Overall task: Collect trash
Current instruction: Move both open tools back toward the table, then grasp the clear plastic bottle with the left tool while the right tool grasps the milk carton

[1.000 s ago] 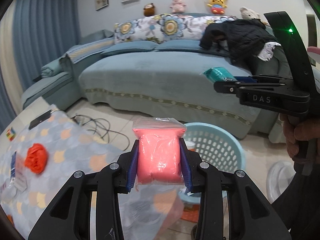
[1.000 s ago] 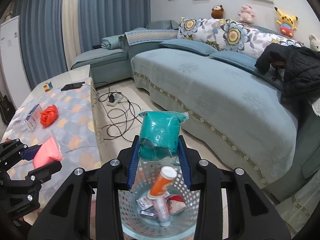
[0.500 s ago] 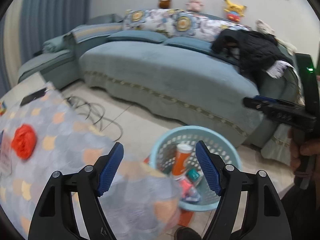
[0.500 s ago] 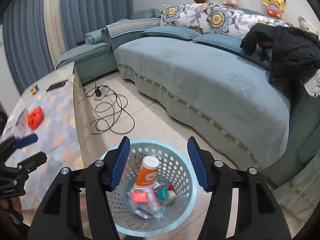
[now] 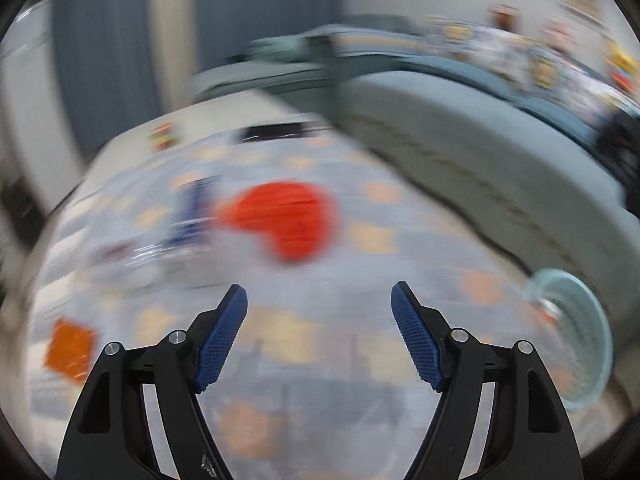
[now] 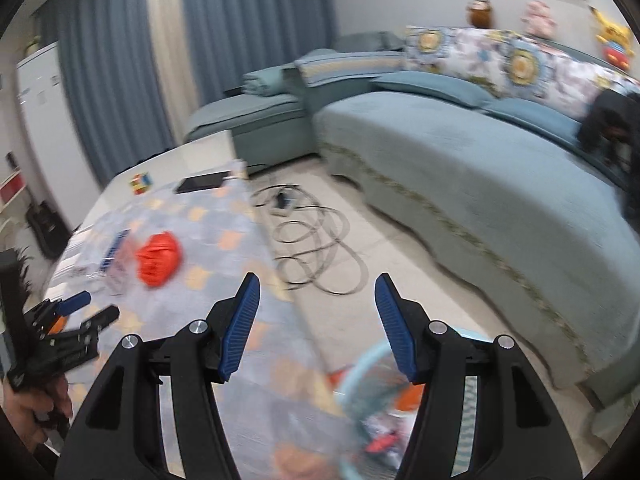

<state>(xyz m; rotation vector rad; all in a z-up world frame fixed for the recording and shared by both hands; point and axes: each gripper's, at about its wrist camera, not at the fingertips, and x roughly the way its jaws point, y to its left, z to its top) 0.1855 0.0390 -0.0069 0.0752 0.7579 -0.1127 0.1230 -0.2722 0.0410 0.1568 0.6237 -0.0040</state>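
Observation:
My left gripper (image 5: pixel 319 316) is open and empty above the patterned table (image 5: pixel 380 320). A crumpled red-orange wad (image 5: pixel 288 218) lies on the table ahead of it, beside a blue-and-clear packet (image 5: pixel 192 216). An orange square piece (image 5: pixel 70 350) lies at the left. The light blue trash basket (image 5: pixel 576 336) stands off the table's right edge. My right gripper (image 6: pixel 317 320) is open and empty above the table's edge. The basket's rim (image 6: pixel 360 364) with trash inside shows below it. The red wad (image 6: pixel 159 258) and my left gripper (image 6: pixel 86 312) show at the left.
A teal sofa (image 6: pixel 480 184) runs along the right. Black cables (image 6: pixel 316 240) lie coiled on the floor between table and sofa. A phone (image 6: pixel 202 182) and a colour cube (image 6: pixel 141 184) lie at the table's far end. The left wrist view is blurred.
Both grippers opened and dropped their pink and teal bags into the basket. Both then swung left, away from the basket, toward the table and the red wad.

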